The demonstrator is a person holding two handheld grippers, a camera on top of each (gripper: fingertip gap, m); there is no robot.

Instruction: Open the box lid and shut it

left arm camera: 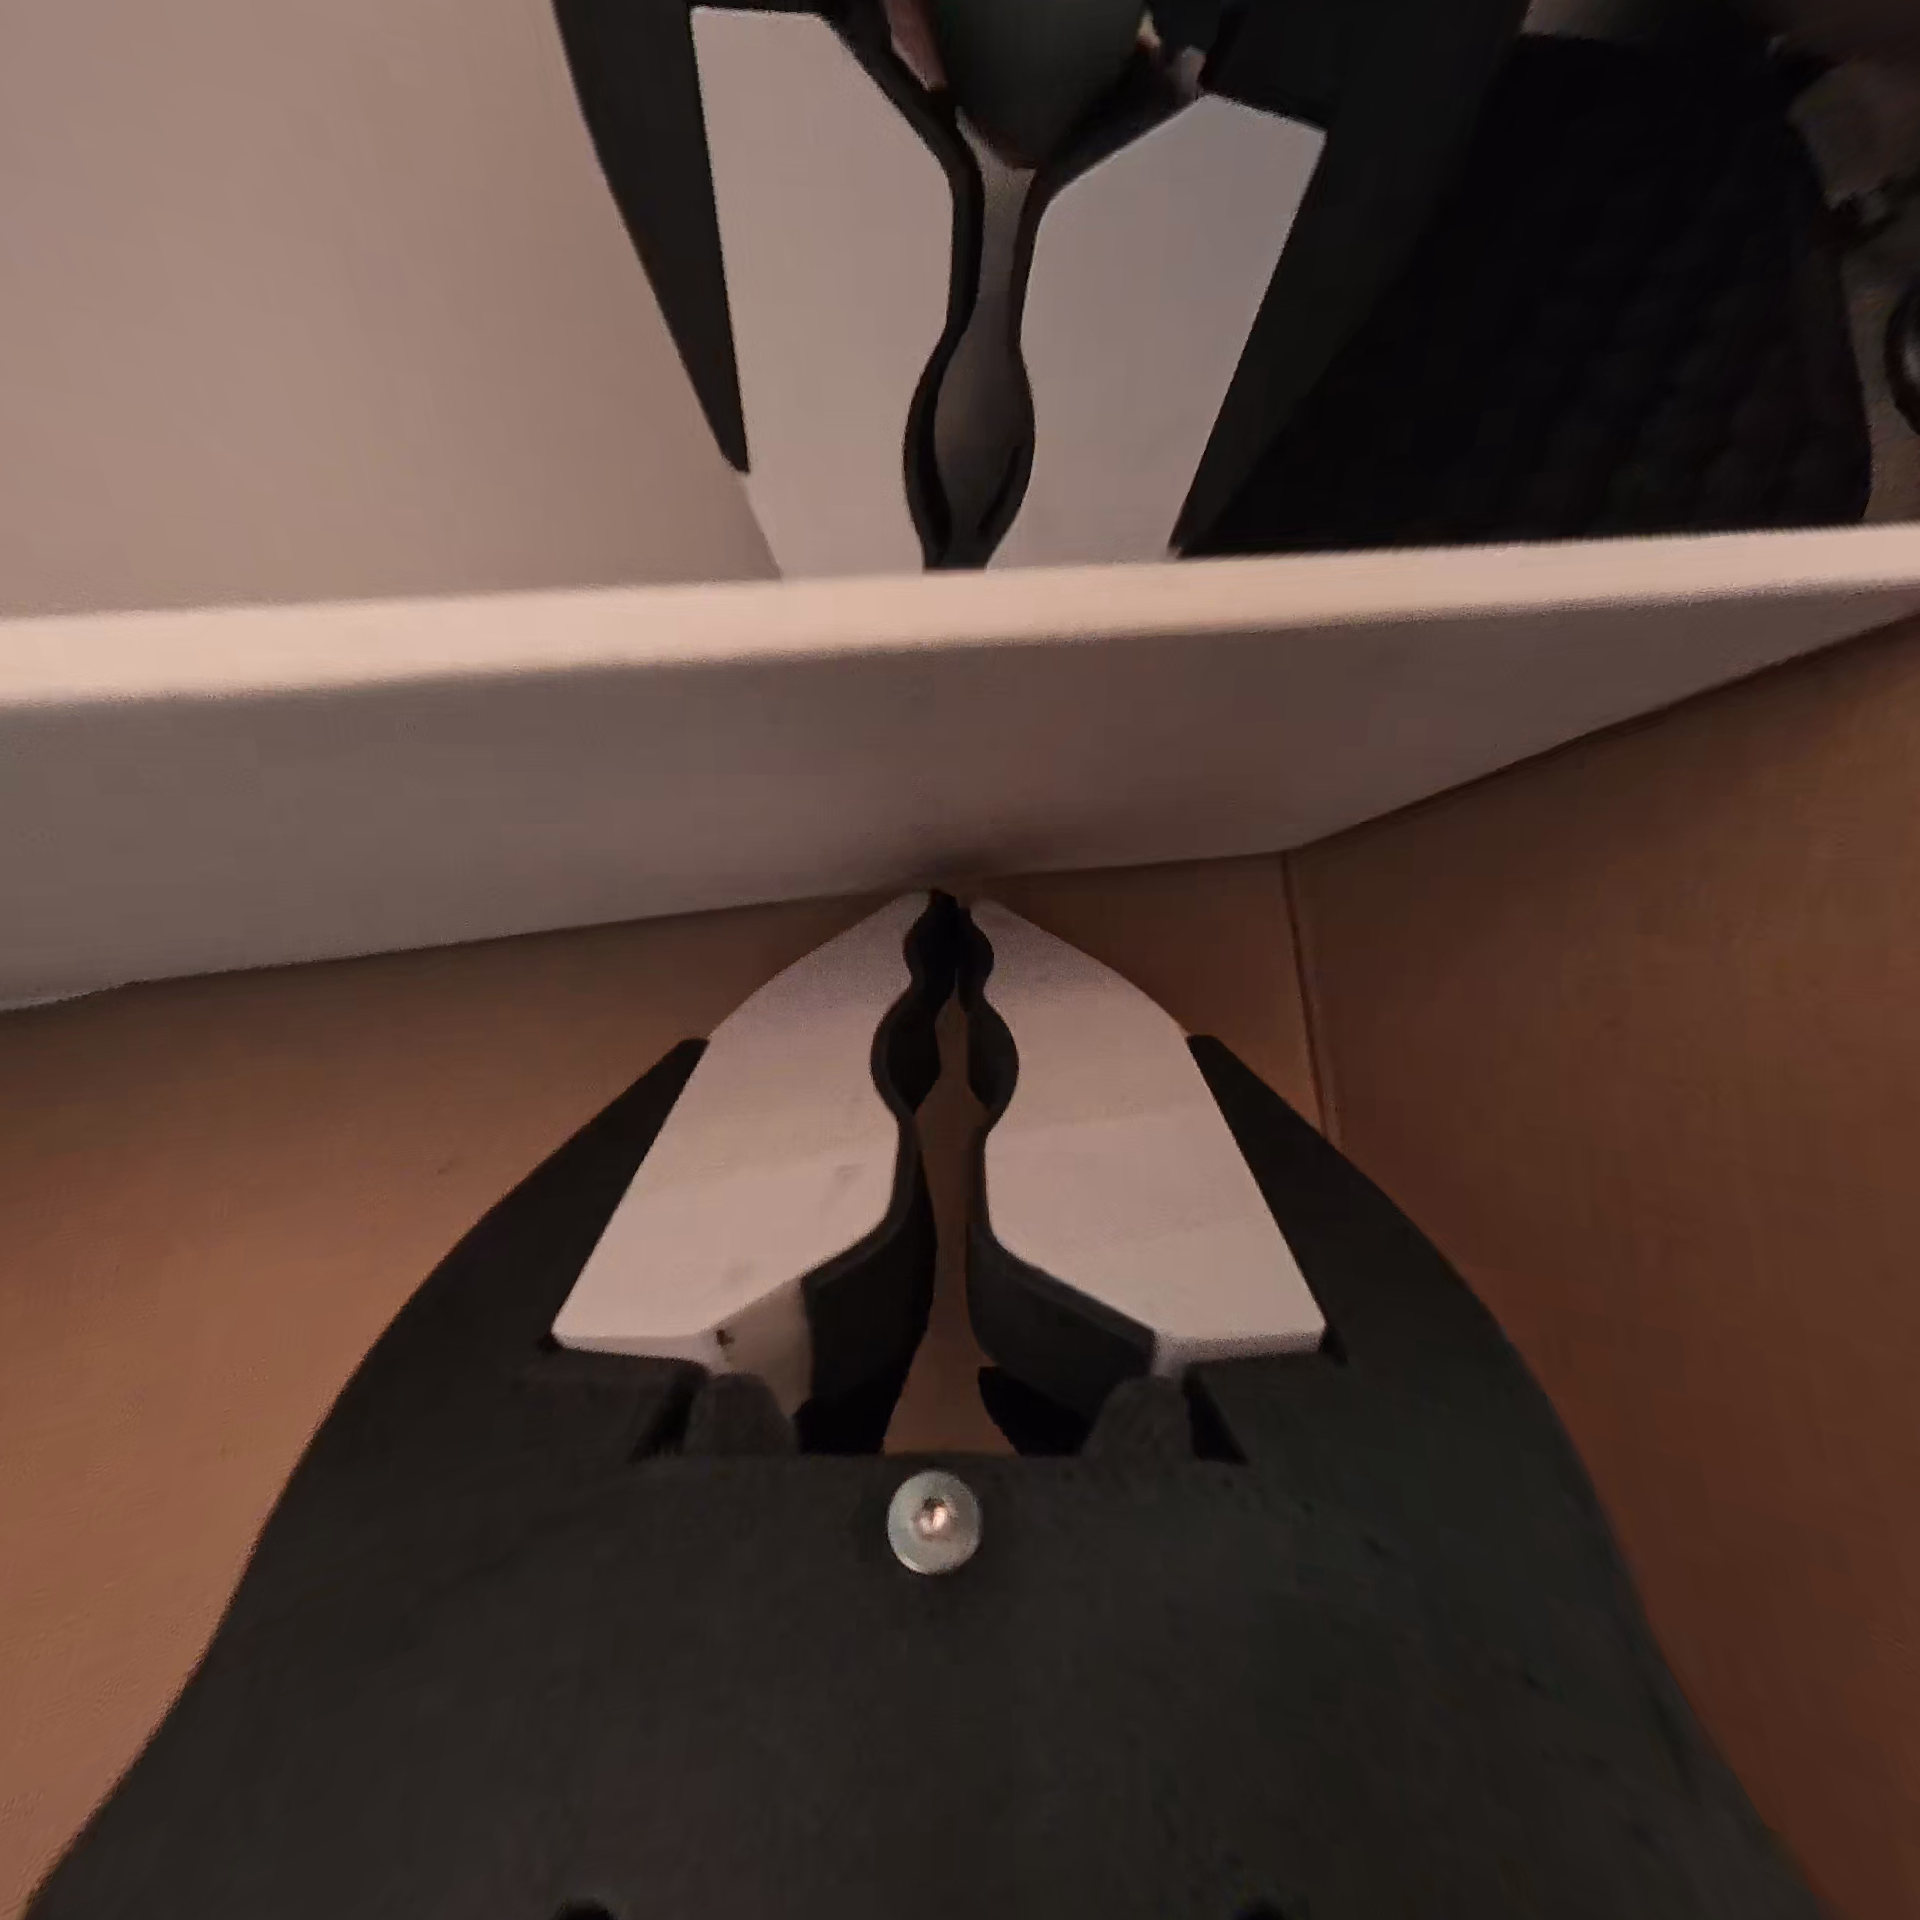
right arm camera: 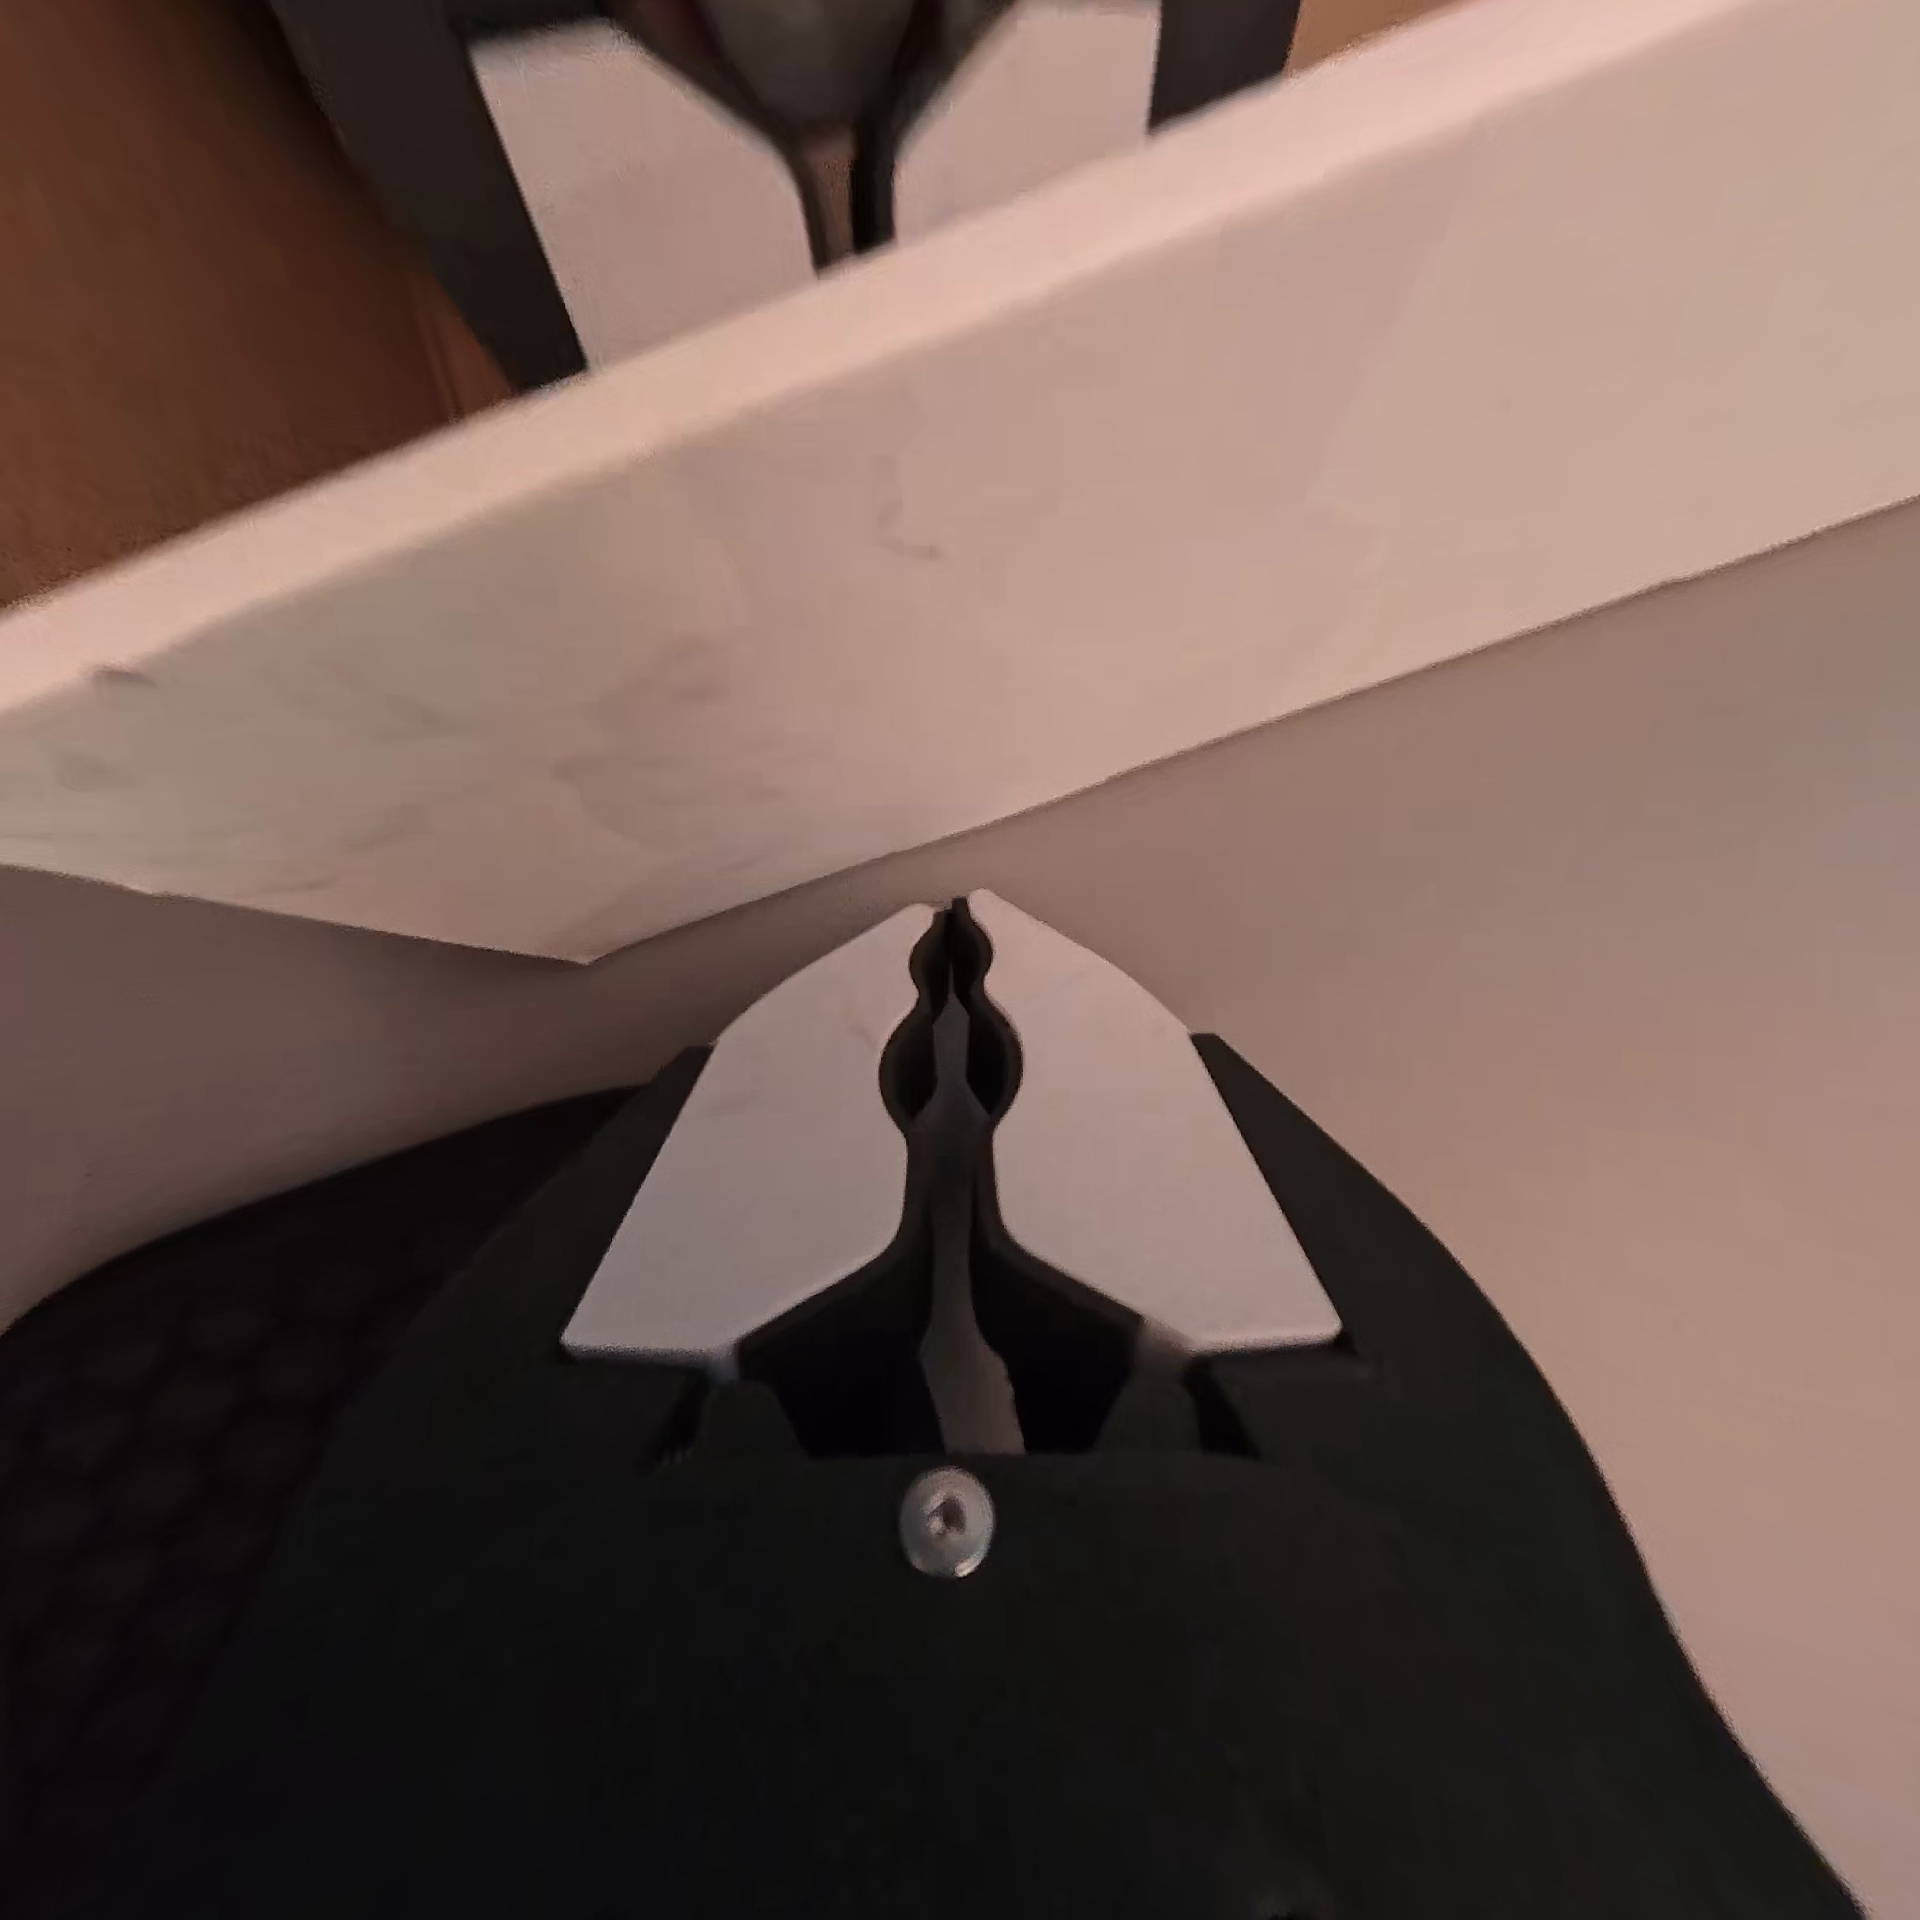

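Left wrist view: left claw (left arm camera: 943, 914) pressed together under the white box lid (left arm camera: 831, 727) edge, brown cardboard (left arm camera: 1558, 1039) below (black mat (left arm camera: 1558, 312) beyond). Right claw (right arm camera: 958, 909) likewise together, tips touching that lid (right arm camera: 935, 520).

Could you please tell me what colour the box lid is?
White; the box lid shows best in the right wrist view.

The right gripper (right arm camera: 954, 906), fingers pressed together, touches the tilted white box lid (right arm camera: 935, 582) edge.

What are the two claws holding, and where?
Nothing, it seems: the left gripper and right gripper are both shut empty, tips just touching the white lid at its rim.
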